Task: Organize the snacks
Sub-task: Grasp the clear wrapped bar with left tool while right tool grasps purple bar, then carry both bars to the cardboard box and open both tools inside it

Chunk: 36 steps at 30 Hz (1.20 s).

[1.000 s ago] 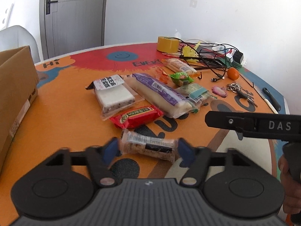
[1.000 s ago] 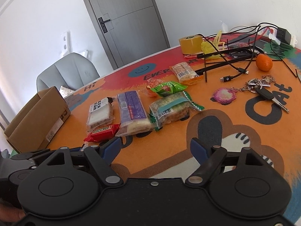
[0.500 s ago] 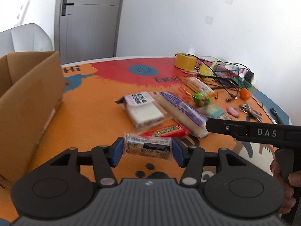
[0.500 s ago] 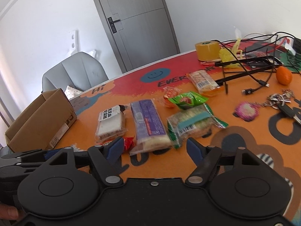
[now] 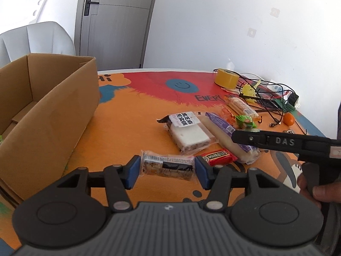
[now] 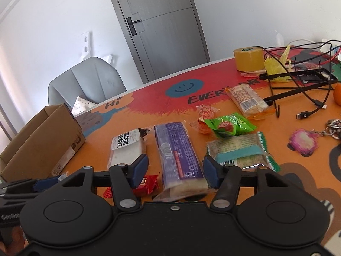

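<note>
Tongs (image 5: 167,169) pinch crinkly clear-wrapped bar (image 5: 167,167); cardboard box (image 5: 49,115) beside.

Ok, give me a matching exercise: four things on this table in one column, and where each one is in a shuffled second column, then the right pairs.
Things:
1. brown snack bar
2. cardboard box
3. purple-wrapped cake
4. yellow tape roll

Places:
A. at the far side of the table, by the cables
B. lying on the table between the fingers of the open right tool
C. gripped in the left tool, off the table
D. open, at the left edge of the table

Pairs: 1-C, 2-D, 3-B, 4-A
</note>
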{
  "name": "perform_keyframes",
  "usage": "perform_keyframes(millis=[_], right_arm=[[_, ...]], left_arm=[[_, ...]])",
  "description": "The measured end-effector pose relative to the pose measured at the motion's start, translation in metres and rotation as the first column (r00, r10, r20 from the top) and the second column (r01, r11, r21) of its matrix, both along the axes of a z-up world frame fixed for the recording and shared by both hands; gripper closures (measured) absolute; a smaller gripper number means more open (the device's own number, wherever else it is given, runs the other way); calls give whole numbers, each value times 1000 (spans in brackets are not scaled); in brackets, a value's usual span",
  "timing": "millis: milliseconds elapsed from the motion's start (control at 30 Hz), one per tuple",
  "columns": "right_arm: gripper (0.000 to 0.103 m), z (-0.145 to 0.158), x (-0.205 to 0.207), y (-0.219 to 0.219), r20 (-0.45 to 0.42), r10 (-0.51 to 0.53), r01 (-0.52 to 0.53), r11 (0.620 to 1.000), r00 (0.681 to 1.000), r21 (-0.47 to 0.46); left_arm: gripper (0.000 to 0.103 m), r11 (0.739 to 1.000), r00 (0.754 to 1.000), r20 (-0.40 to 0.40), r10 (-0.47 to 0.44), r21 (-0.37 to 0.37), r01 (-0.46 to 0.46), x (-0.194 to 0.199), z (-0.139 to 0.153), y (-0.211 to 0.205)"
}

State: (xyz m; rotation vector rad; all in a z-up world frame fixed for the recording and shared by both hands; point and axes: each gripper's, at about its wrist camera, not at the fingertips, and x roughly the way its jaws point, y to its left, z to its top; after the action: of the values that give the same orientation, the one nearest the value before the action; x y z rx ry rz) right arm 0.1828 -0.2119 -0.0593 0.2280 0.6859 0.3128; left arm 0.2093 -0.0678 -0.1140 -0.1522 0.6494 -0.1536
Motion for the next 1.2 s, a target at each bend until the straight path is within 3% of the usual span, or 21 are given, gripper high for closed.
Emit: perform_keyframes(millis=[200,267,533,800,1033,1200], right_arm=[[47,-10,1,6,-31,6,-7,1000,1000,-19],[60,-9,-1,8,-27,4,-5,999,1000,-45],[68,-5,-14,6,-18,12,-13,999,1000,-45],[72,3,-26,-4,-7,-20,20,999,1000,31],[75,18,-29,3,48,-2,1,1000,999,25],[75,18,-32,7,39,5,-6,1000,999,12]], left_arm=[[49,1000,1000,-1,5,-6,-5,-1,0,3],[49,1000,1000,-4,8,-9,-8,-1,-1,4],[49,1000,1000,14,1,-22,0,-5,4,6],[49,1000,999,37,15,-14,-15,-9,15,15],[49,1000,997,72,30,-10,-29,-12,28,22],[49,1000,997,71,31,-2,-30,-14,28,24]])
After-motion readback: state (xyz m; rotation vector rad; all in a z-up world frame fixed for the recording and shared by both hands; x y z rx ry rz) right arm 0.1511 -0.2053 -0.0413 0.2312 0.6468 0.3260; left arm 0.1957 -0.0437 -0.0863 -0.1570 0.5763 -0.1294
